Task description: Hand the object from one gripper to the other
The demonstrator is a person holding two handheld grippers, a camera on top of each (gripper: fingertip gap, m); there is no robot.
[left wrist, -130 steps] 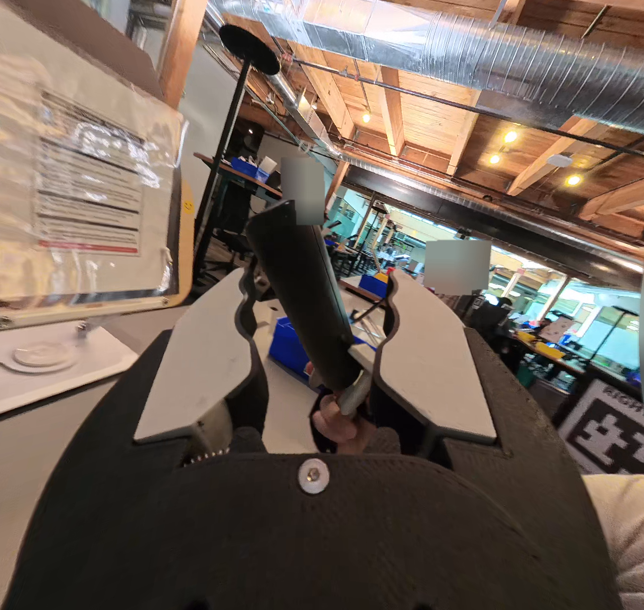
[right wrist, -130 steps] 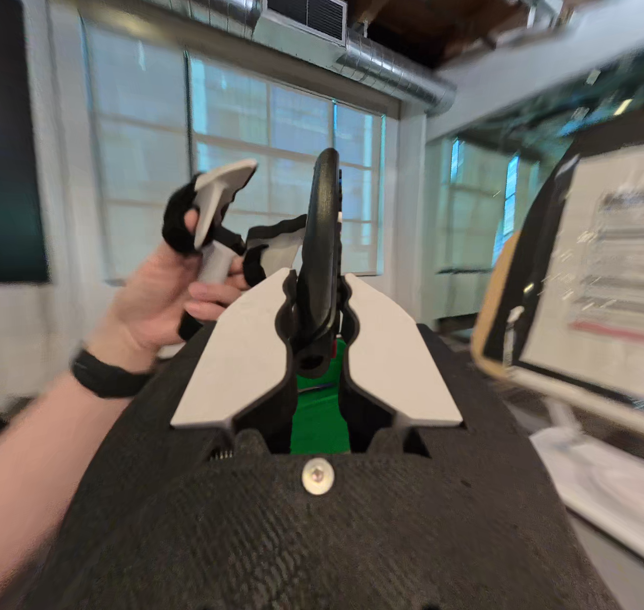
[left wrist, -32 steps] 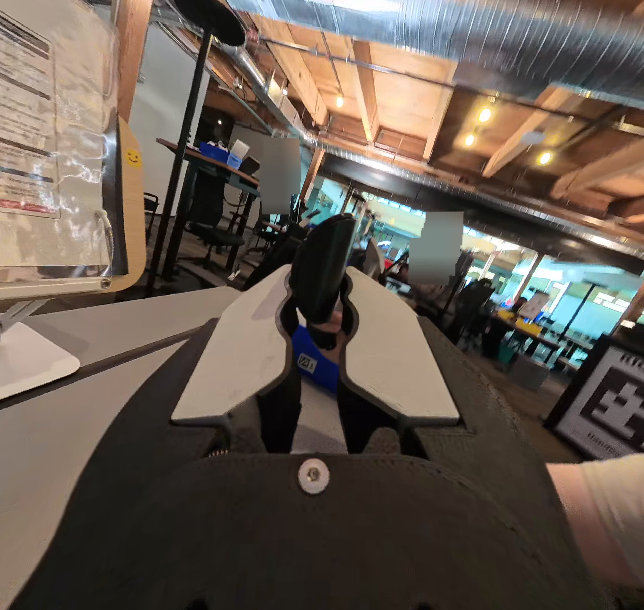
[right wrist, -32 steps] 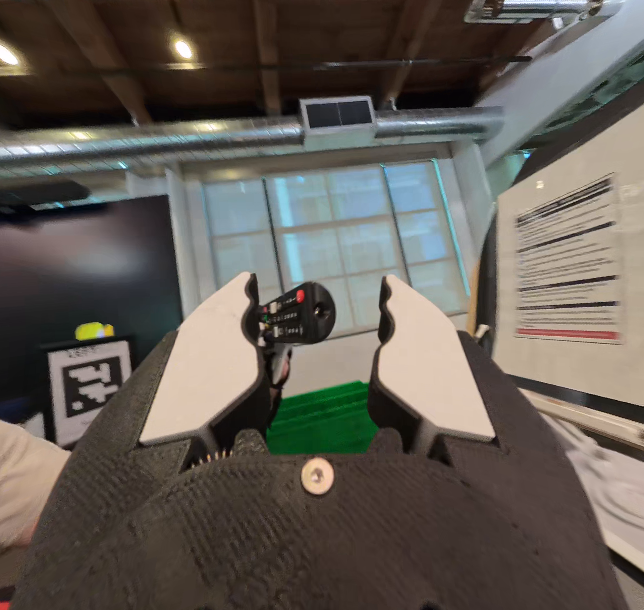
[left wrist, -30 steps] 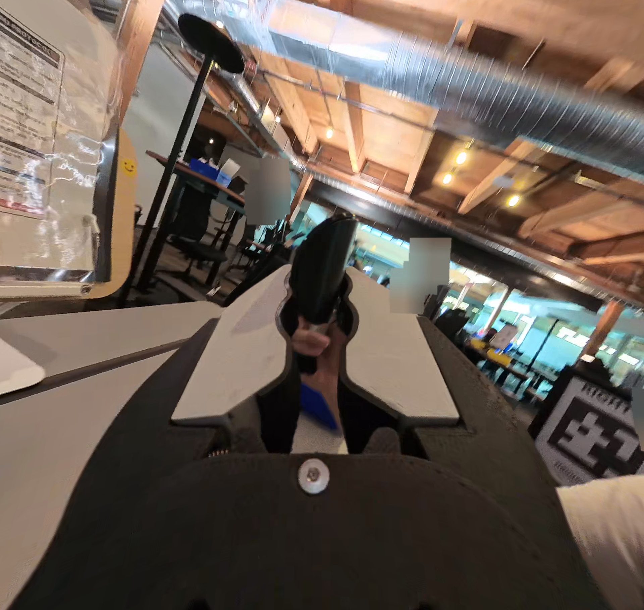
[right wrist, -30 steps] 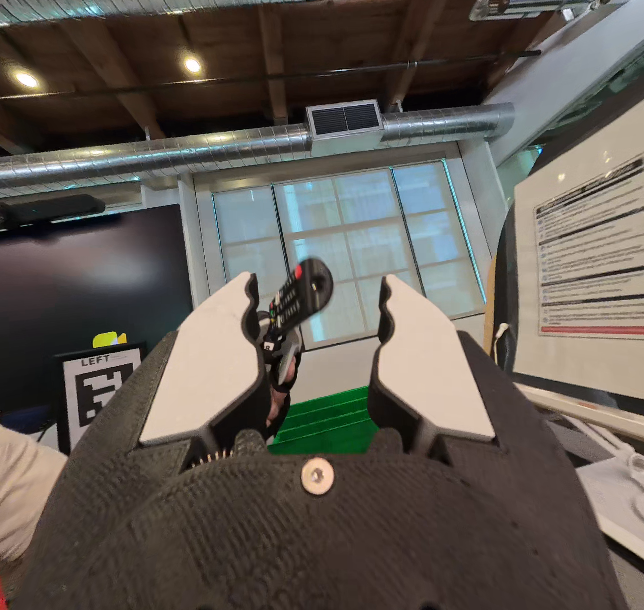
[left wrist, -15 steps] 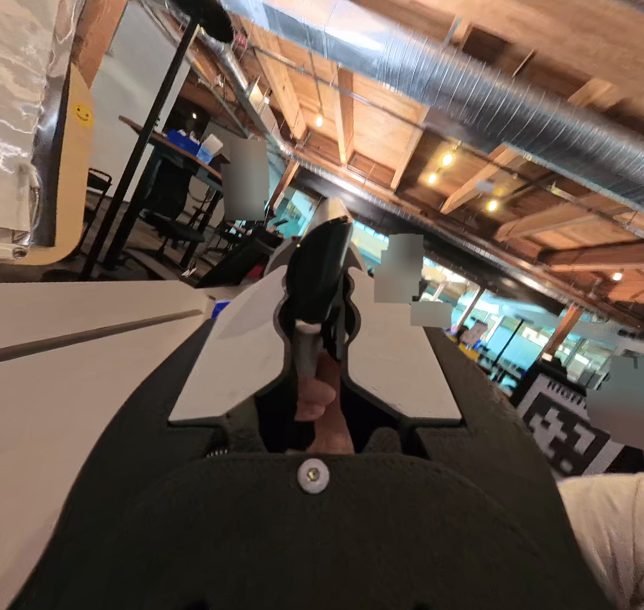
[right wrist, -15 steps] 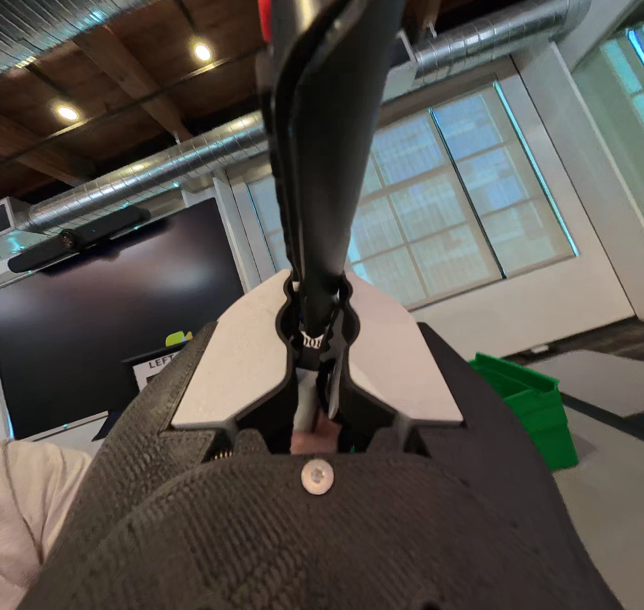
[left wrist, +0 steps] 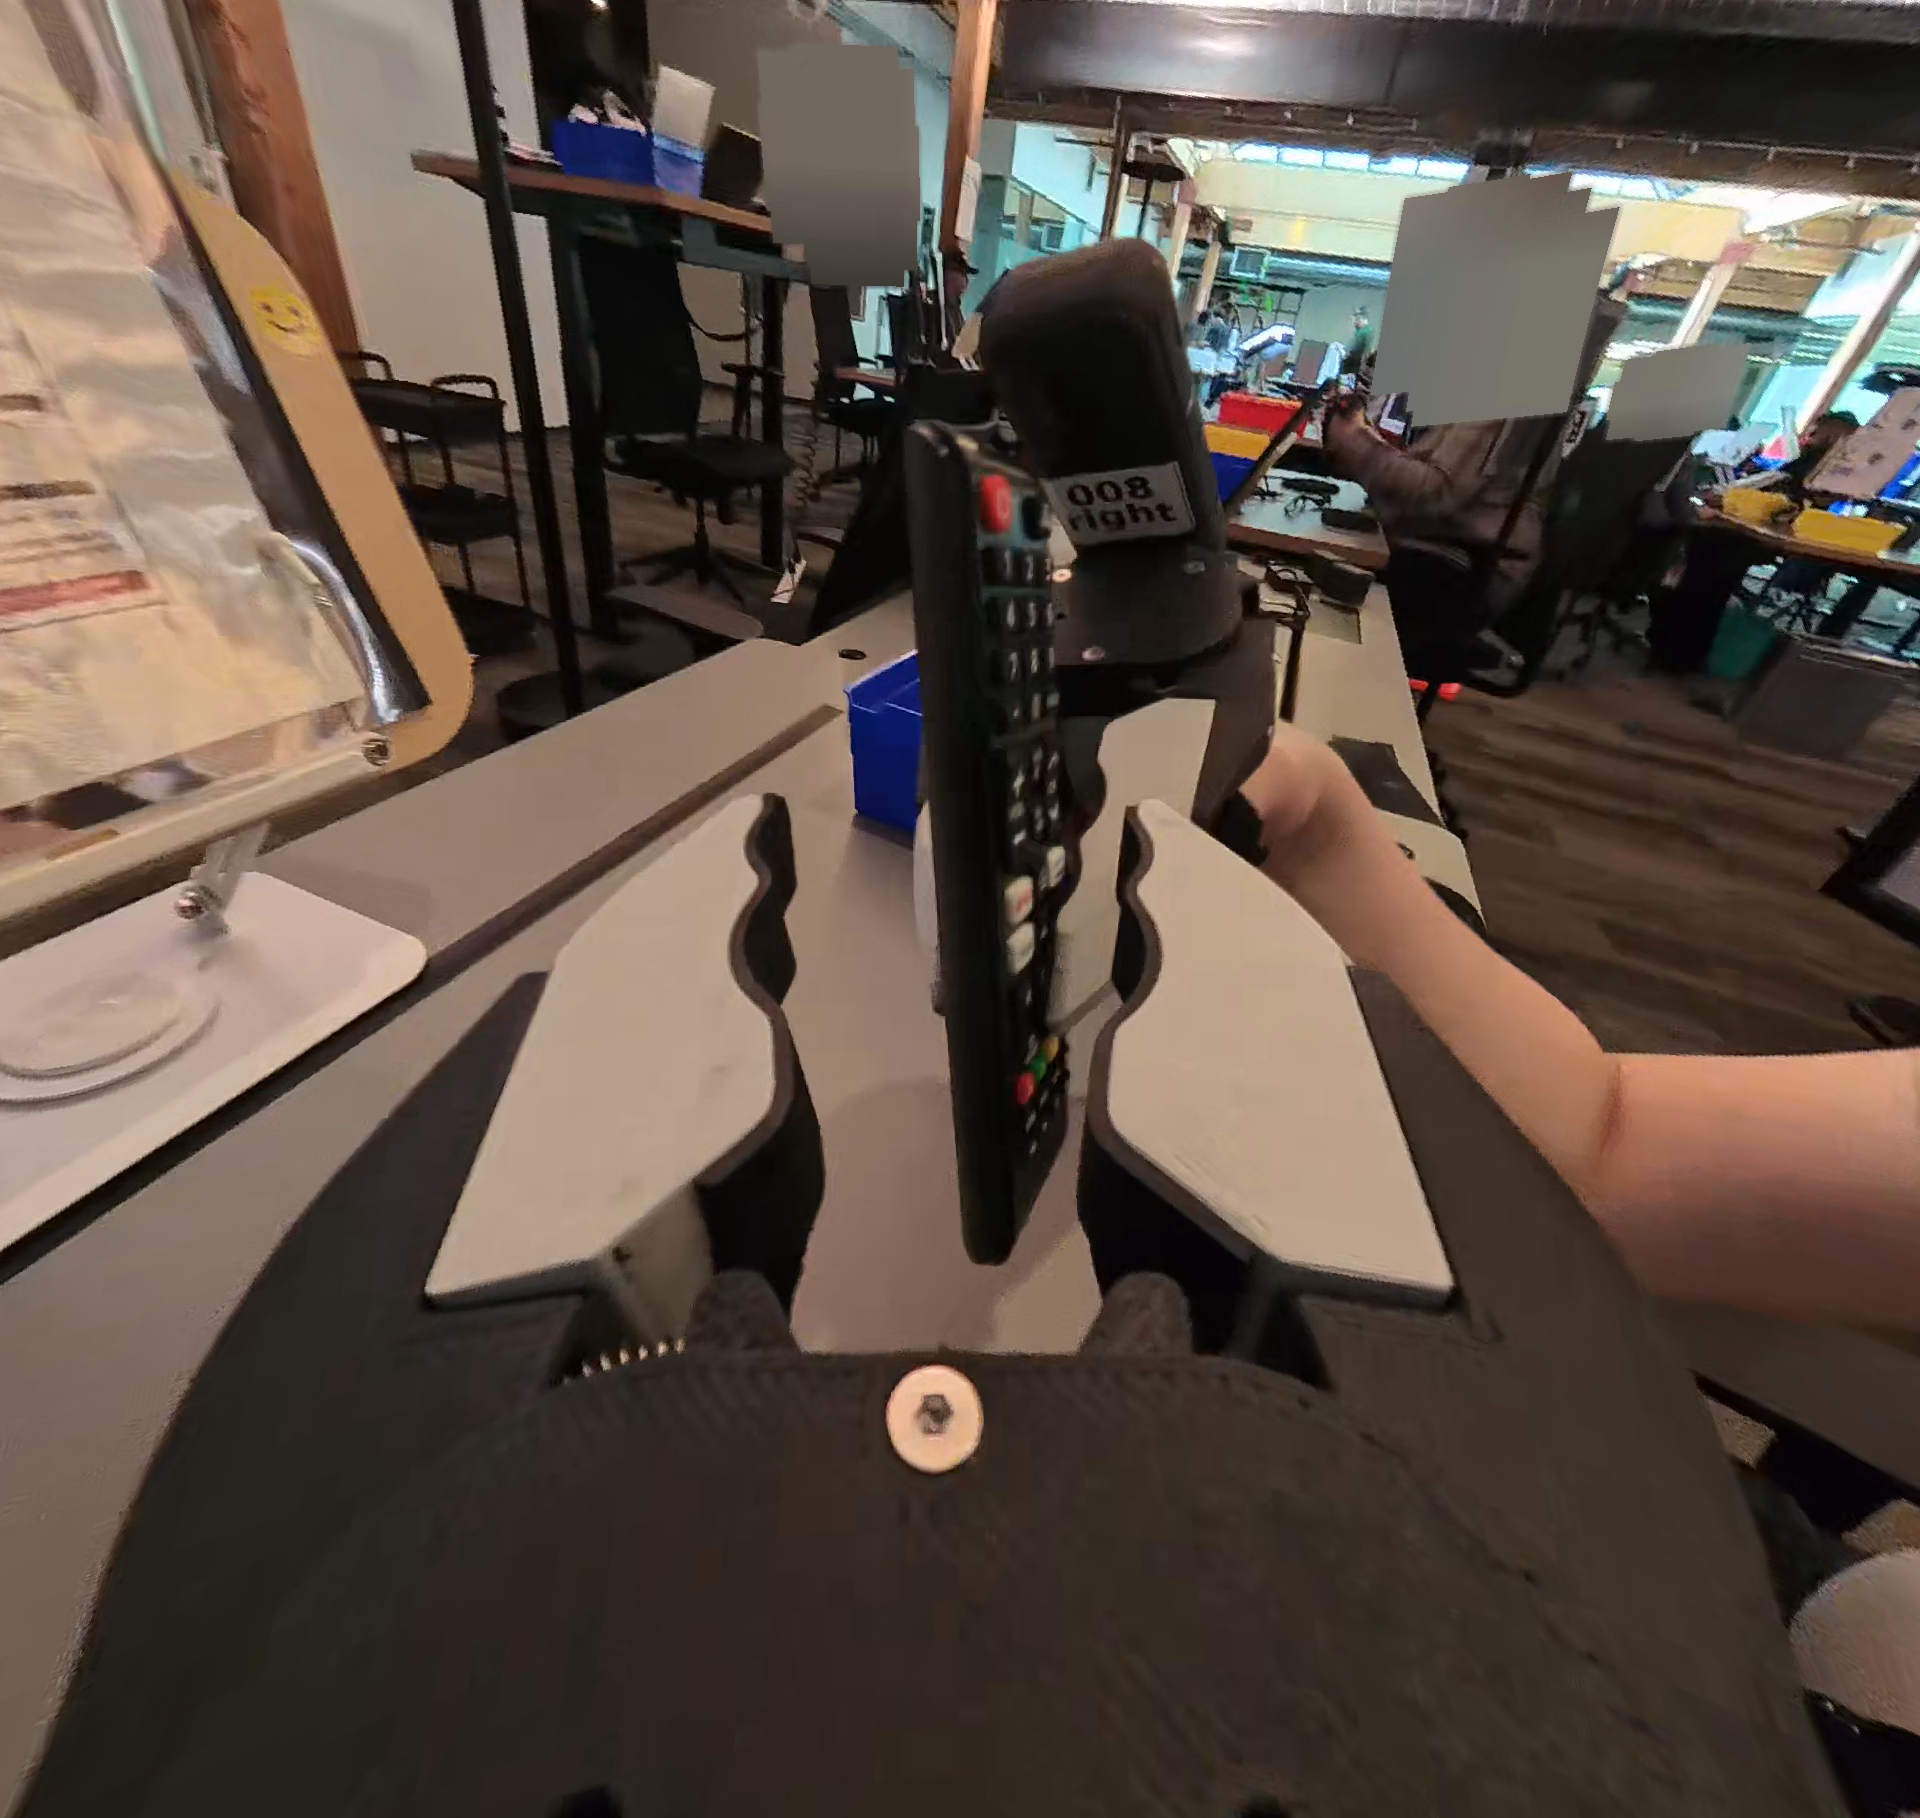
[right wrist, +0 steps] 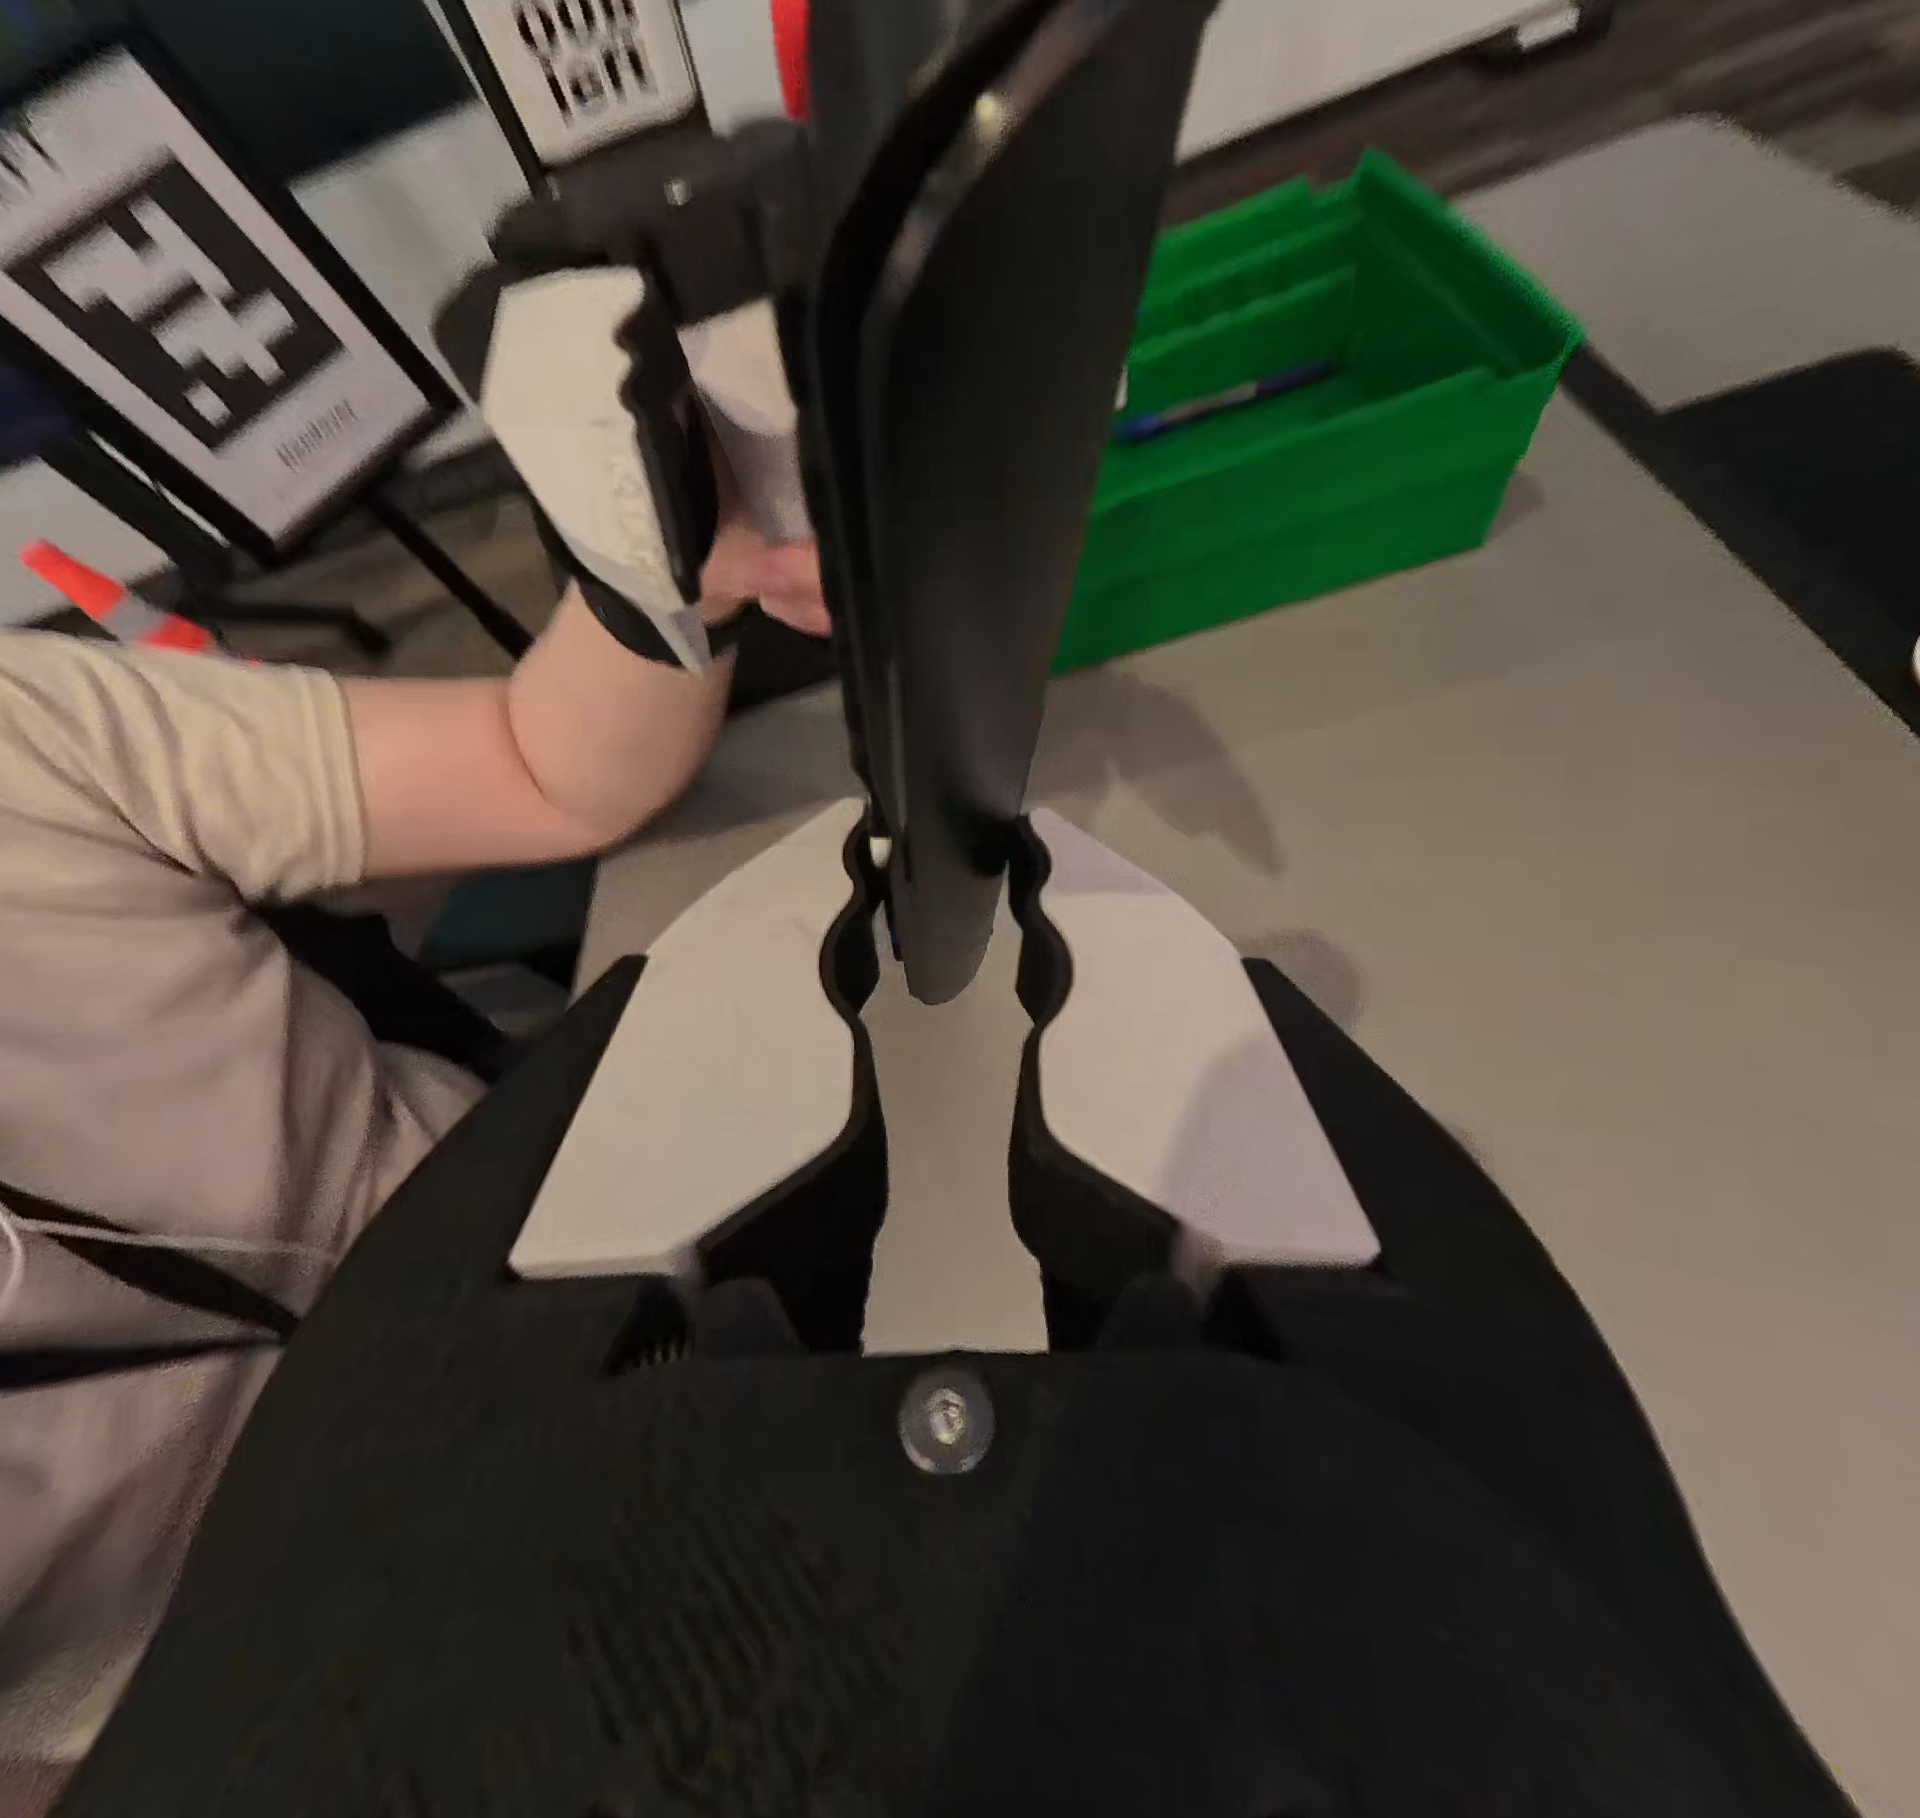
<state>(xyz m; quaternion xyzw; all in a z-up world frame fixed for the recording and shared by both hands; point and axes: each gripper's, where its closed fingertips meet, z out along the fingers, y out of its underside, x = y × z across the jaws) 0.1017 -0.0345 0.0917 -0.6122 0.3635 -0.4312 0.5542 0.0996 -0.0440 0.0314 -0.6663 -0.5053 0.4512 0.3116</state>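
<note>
black remote control point(left wrist: 992, 833) upright on edge, buttons facing right.

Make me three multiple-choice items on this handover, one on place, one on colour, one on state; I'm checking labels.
1. Where is the remote?
A. between the left gripper's fingers
B. in the green bin
C. on the table

2. What colour is the bin behind the remote in the left wrist view?
A. red
B. blue
C. white

3. How is the right gripper?
A. open
B. out of view
C. shut on the remote

Answers: 1 A, it stands in the gap; 2 B, the blue bin; 3 C, fingers pinch its end.
</note>
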